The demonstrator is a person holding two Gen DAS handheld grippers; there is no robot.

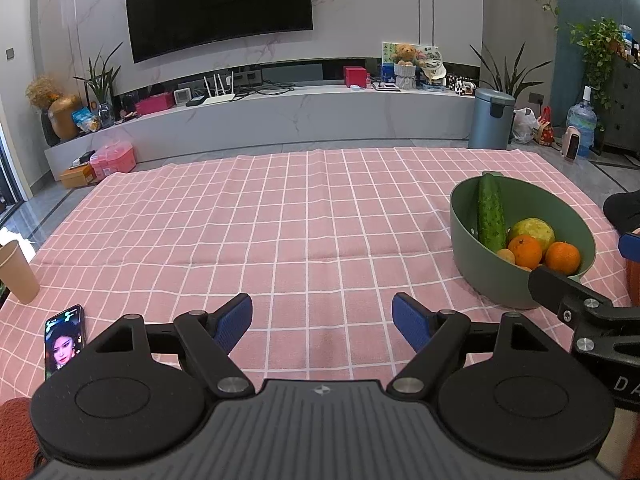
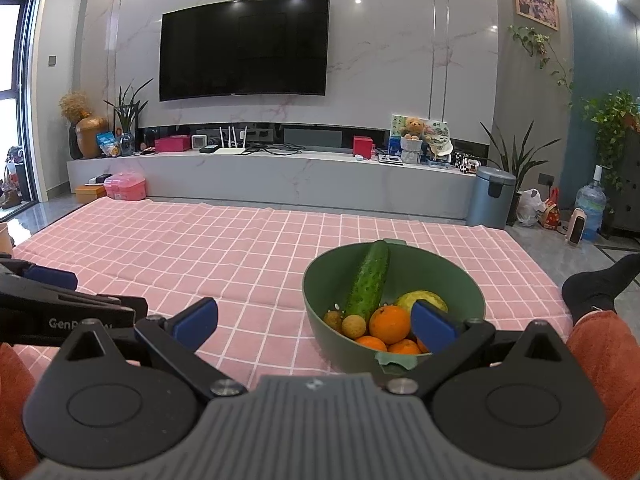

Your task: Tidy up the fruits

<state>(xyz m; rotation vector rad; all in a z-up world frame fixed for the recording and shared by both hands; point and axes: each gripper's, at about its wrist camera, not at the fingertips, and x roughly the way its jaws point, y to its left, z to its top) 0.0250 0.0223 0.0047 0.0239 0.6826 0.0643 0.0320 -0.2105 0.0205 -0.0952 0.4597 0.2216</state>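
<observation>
Left gripper (image 1: 322, 318): jaws spread wide, nothing between them, just bare pink checked cloth (image 1: 248, 216) on the counter. Green bowl (image 1: 464, 216) sits ahead and right of the left jaws. Right gripper (image 2: 316, 320): jaws spread, empty; bowl straight ahead, its near rim by the right fingertip. In the bowl: cucumber (image 2: 370, 280) leaning on the far wall, oranges (image 2: 389, 323), a yellow-green fruit (image 2: 416, 298), two small brown fruits (image 2: 354, 326). Phone (image 1: 64, 340) lies left of the left jaws, paper cup (image 1: 18, 272) beyond it.
</observation>
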